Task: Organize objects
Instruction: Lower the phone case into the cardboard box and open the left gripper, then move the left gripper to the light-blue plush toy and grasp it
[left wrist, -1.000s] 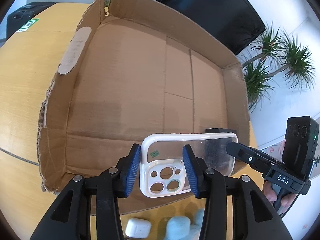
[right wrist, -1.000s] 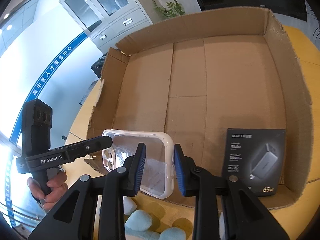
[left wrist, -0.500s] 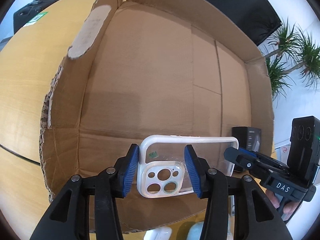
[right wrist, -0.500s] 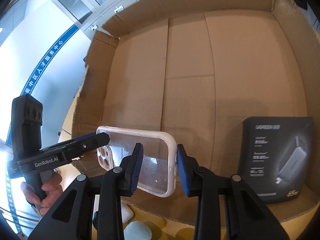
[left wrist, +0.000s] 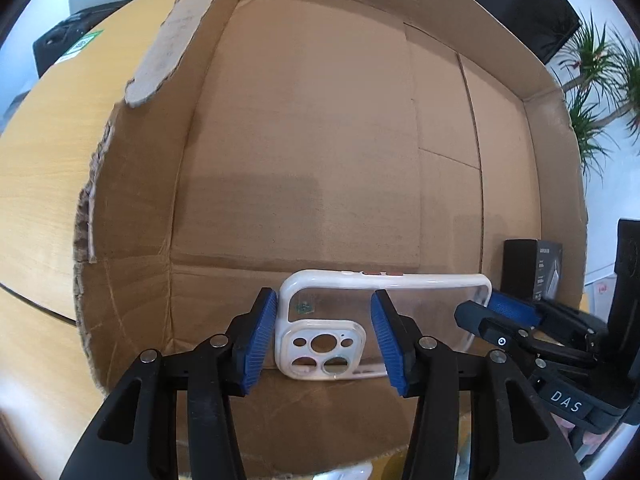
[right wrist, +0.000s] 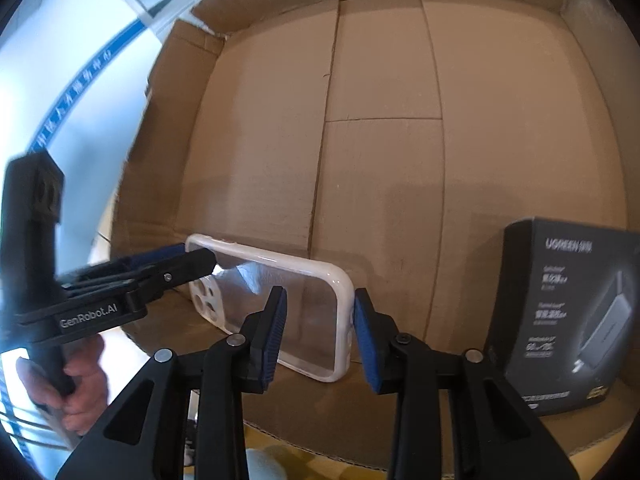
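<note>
As the cardboard box sits on the wooden surface, the clear phone case lies inside near its front wall. It looks light, bendy, slippery; hold the white rim. Left tool and right tool stand apart around it.

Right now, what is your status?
Left gripper, right gripper open, one at each end of phone case. Case on long edge in cardboard box. Charger box apart.
</note>
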Tool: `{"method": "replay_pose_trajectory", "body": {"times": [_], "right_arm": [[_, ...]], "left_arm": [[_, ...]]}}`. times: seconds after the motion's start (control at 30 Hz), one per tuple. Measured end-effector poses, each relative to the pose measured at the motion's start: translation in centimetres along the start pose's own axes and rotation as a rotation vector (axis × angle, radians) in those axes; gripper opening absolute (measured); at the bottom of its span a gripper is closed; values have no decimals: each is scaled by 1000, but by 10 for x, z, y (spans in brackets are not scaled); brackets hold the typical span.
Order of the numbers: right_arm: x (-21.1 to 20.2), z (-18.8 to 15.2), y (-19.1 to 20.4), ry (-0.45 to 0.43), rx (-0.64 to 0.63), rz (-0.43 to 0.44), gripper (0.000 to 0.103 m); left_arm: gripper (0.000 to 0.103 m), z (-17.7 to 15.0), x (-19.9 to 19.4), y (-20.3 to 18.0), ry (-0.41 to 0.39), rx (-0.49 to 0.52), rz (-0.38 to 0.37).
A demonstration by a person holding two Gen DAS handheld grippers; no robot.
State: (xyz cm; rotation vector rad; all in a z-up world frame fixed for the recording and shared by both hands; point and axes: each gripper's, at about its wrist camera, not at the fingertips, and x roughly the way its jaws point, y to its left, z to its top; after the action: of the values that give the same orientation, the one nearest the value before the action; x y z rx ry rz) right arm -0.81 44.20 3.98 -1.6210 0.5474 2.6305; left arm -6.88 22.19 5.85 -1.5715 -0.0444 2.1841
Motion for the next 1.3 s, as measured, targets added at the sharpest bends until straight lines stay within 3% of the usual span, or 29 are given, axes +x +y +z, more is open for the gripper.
{"method": "replay_pose_trajectory", "body": {"times": [0.07, 0.13, 0.2, 0.33, 0.5, 0.6, 0.77, 0.93, 1.0, 1.23, 1.3], "right_arm": [[-6, 0, 2, -9, -12, -15, 35], [-16, 0, 2, -31, -14, -22, 44], [-34, -1, 2, -80, -16, -46, 61], [-72, -11, 4, -139, -40, -71, 61], [-124, -45, 6, -206, -48, -34, 72], [-146, -70, 5, -225, -52, -12, 75], [-159, -127, -13, -168, -48, -13, 75], [-136, -190, -34, -58, -25, 1, 74], [-123, -204, -40, -26, -16, 4, 65], [-101, -240, -35, 8, 0, 128, 57], [-94, -242, -34, 14, 5, 151, 46]], "left_arm": [[49, 0, -9, 0, -26, 1, 15], [51, 0, -18, 4, -53, -12, 28], [53, 0, -26, 7, -70, -21, 22], [57, -2, -51, 4, -99, -8, -44], [90, -17, -94, -20, -198, 87, -135], [94, -30, -108, -37, -228, 153, -129], [94, -84, -105, -29, -135, 215, -153], [94, -147, -100, 3, -39, 233, -199], [94, -171, -101, 17, -21, 213, -197], [94, -235, -104, 24, 15, 193, -266], [87, -244, -92, 24, 44, 160, -286]]}}
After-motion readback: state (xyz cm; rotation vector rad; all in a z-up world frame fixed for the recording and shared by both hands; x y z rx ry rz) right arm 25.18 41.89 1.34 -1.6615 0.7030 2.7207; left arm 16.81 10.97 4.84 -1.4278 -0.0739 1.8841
